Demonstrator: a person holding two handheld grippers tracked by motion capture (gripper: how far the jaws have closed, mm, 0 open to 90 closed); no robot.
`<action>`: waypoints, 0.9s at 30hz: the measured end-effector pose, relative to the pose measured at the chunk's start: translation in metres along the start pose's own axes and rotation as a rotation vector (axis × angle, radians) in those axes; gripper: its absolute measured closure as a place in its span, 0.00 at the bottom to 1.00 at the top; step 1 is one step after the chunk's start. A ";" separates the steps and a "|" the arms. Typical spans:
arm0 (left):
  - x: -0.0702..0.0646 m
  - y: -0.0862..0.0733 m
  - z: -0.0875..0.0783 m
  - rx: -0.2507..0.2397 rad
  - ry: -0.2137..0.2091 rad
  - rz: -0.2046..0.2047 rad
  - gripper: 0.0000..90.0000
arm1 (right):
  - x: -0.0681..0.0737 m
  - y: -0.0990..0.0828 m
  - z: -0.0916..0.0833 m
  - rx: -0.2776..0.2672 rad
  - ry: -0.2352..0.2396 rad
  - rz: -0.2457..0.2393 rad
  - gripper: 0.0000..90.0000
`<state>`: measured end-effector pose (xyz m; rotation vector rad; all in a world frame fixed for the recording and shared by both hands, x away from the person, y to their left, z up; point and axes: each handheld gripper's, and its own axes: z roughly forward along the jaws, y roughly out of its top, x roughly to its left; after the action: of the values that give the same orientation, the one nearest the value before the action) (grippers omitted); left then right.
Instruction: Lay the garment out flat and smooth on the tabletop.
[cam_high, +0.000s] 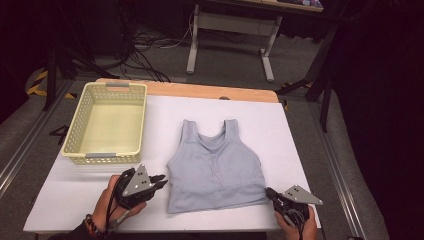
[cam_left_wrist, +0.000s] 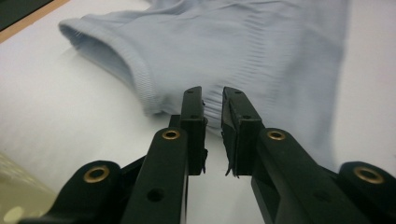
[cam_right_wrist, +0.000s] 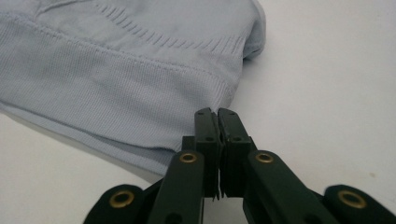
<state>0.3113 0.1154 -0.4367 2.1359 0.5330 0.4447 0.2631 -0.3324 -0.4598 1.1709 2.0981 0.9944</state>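
A pale blue ribbed crop top (cam_high: 215, 160) lies flat on the white table cover, straps pointing away from me. My left gripper (cam_high: 162, 181) is at the top's lower left side. In the left gripper view its jaws (cam_left_wrist: 213, 100) stand a narrow gap apart, with the puckered side edge of the top (cam_left_wrist: 243, 46) caught between the tips. My right gripper (cam_high: 269, 191) is at the lower right hem corner. In the right gripper view its jaws (cam_right_wrist: 215, 112) are pressed together on the edge of the hem band (cam_right_wrist: 116, 84).
An empty cream plastic basket (cam_high: 107, 85) stands at the back left of the table. The white cover (cam_high: 75, 195) has bare room in front of the basket and to the right of the top. Beyond the table's far edge are cables and desk legs on the floor.
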 end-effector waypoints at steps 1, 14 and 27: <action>0.001 0.002 0.004 0.001 -0.008 0.000 0.91 | 0.000 0.000 0.001 0.005 -0.002 -0.004 0.97; 0.031 0.003 0.070 0.172 0.007 -0.041 1.00 | 0.005 -0.002 -0.001 0.030 0.029 -0.028 0.97; 0.031 0.006 0.037 0.072 0.010 -0.069 0.98 | 0.001 0.031 -0.010 -0.087 0.010 -0.042 0.57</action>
<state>0.3568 0.1037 -0.4482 2.1779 0.6354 0.4025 0.2705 -0.3240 -0.4288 1.0771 2.0569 1.0625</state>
